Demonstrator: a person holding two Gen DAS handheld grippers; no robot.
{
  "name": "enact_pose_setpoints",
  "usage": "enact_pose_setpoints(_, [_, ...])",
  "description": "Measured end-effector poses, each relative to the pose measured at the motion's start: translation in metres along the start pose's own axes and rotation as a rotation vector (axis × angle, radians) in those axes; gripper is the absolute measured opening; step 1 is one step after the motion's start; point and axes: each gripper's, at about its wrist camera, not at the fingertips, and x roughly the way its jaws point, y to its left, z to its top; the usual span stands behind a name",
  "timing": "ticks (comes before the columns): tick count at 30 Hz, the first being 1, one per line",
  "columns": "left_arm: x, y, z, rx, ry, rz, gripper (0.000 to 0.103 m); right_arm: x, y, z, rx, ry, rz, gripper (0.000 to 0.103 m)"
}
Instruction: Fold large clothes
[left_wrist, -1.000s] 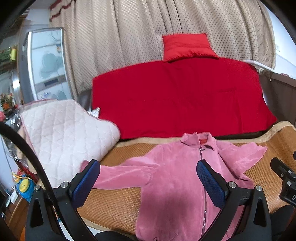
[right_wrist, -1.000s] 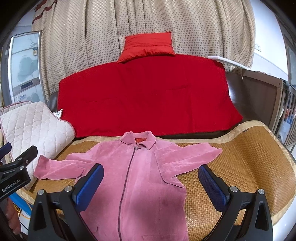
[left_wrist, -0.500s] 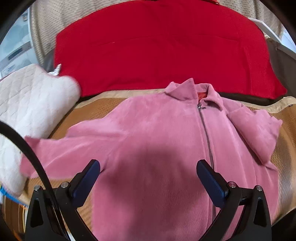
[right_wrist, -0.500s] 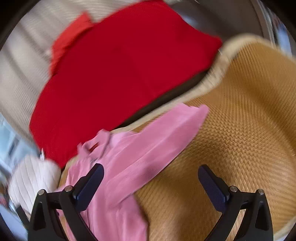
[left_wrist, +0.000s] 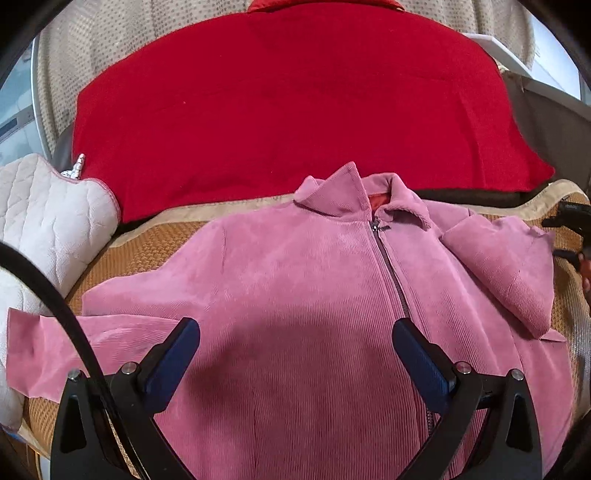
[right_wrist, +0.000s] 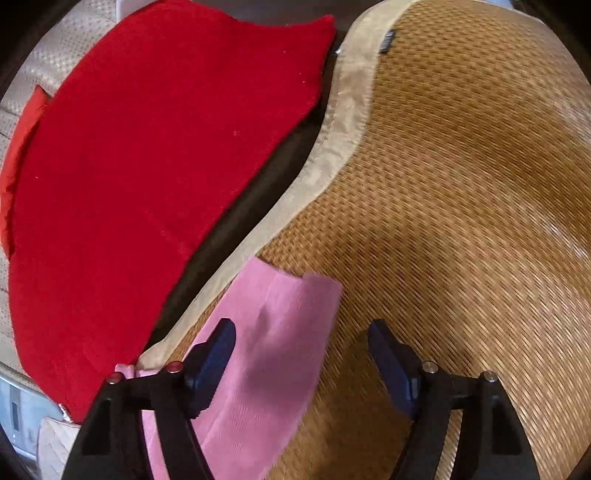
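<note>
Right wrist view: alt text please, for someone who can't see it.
The right gripper, jaws closing but not yet gripping, hangs over the cuff end of a pink jacket sleeve lying on a woven mat. A red blanket fills the upper left.

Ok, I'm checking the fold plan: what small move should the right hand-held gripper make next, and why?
Probably finish closing on the sleeve cuff. The right hand-held gripper has its jaws closing with the cuff between them, pads not yet pressing, while the pink jacket lies flat on the woven mat.
</note>
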Motion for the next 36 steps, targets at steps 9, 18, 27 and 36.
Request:
enact_pose_setpoints(9, [-0.01, 0.008, 0.007, -0.027, -0.04, 0.0, 0.103, 0.0, 0.046, -0.017, -0.188, -0.017, -0.043, 0.007])
enact_pose_setpoints(18, [-0.051, 0.048, 0.011, -0.114, -0.146, 0.049, 0.103, -0.089, 0.147, -0.087, -0.368, -0.021, 0.404, 0.006])
enact_pose_setpoints(27, [-0.081, 0.092, -0.002, -0.177, -0.209, 0.053, 0.103, -0.087, 0.23, -0.205, -0.505, 0.219, 0.623, 0.009])
enact_pose_setpoints(36, [-0.052, 0.108, -0.01, -0.288, -0.038, -0.206, 0.103, -0.074, 0.216, -0.226, -0.403, 0.343, 0.721, 0.092])
